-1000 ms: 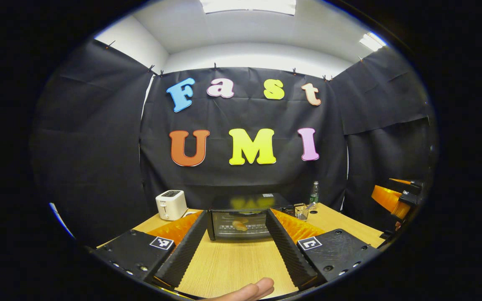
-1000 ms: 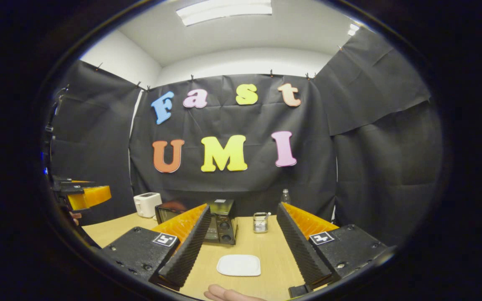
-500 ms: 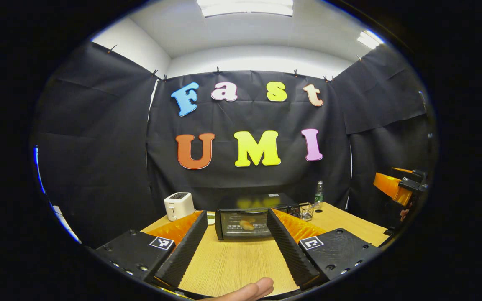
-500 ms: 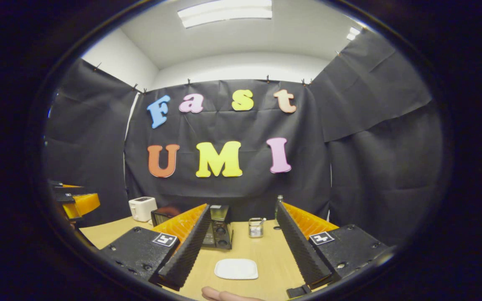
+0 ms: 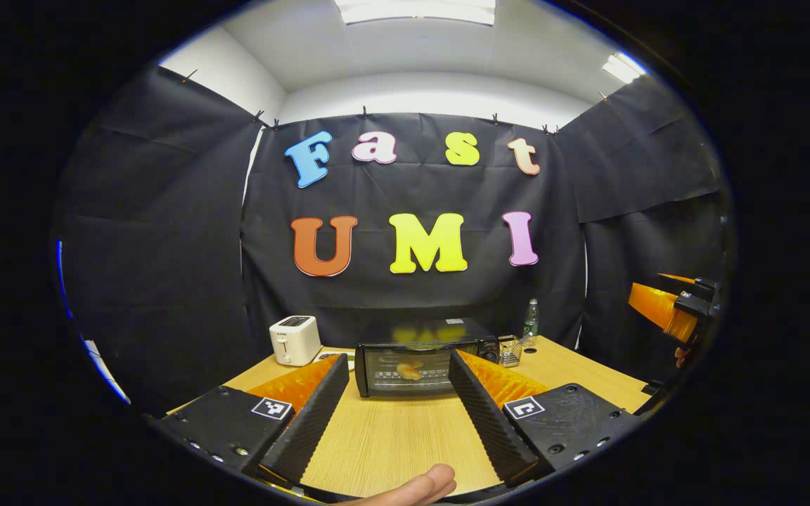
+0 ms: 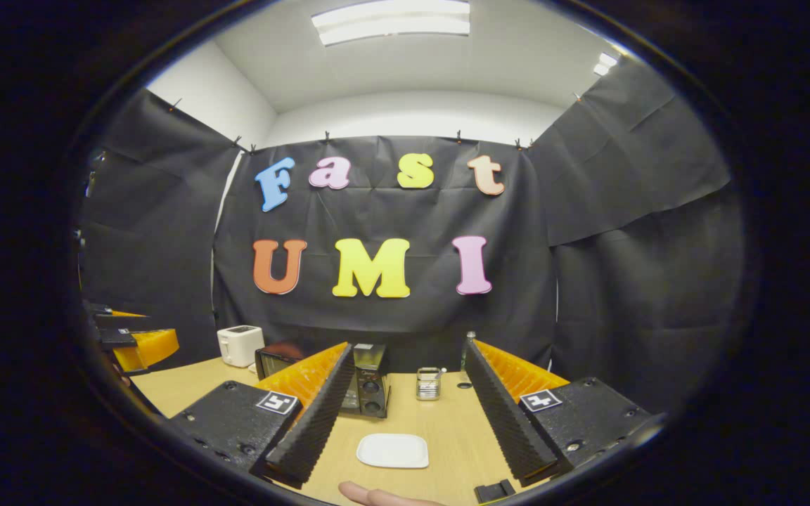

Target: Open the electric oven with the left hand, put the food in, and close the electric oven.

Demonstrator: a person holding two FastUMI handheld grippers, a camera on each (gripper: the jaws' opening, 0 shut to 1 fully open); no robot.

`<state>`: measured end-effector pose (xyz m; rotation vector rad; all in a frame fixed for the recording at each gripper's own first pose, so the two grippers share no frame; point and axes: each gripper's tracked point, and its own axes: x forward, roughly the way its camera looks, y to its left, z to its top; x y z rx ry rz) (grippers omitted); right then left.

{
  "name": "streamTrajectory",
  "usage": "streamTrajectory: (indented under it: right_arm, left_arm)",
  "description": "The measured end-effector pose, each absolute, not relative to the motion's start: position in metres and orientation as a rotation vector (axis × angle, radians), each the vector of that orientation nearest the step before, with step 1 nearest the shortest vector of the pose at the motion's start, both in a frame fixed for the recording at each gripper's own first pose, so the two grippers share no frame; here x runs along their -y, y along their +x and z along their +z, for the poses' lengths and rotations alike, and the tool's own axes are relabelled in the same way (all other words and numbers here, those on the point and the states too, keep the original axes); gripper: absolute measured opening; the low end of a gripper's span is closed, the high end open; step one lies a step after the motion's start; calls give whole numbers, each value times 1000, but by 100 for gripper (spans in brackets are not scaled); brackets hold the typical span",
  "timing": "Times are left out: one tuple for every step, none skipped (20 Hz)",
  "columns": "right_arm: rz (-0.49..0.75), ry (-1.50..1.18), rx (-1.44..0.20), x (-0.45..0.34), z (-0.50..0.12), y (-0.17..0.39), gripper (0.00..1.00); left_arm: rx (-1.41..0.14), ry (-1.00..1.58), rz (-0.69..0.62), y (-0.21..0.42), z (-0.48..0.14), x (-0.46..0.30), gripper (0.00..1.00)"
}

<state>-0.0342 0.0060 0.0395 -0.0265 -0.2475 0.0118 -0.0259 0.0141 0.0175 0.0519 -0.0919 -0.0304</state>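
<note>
I see oven (image 5: pixel 420 358) door closed at counter (image 5: pixel 391 443) far end, food (image 5: pixel 410 370) inside behind glass; plate (image 6: pixel 392 450) bare. My left gripper (image 5: pixel 394 404) and right gripper (image 6: pixel 405 414) fingers spread, holding nothing. I judge task essentially done

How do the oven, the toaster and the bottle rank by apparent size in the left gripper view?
1. Electric oven, clearly the largest.
2. White toaster.
3. Bottle, the smallest: narrow, and partly hidden low down.

All three stand at the far end of the table, so nearness hardly skews the order.
</note>
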Motion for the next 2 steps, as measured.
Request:
streamTrajectory:
  right_arm:
    - [13, -28, 244, -8, 39, -34, 96]
    - [14, -32, 239, -10, 37, -34, 96]
  left_arm:
    - [89, 50, -35, -25, 16, -13, 94]
    - [86, 52, -34, -25, 13, -13, 94]
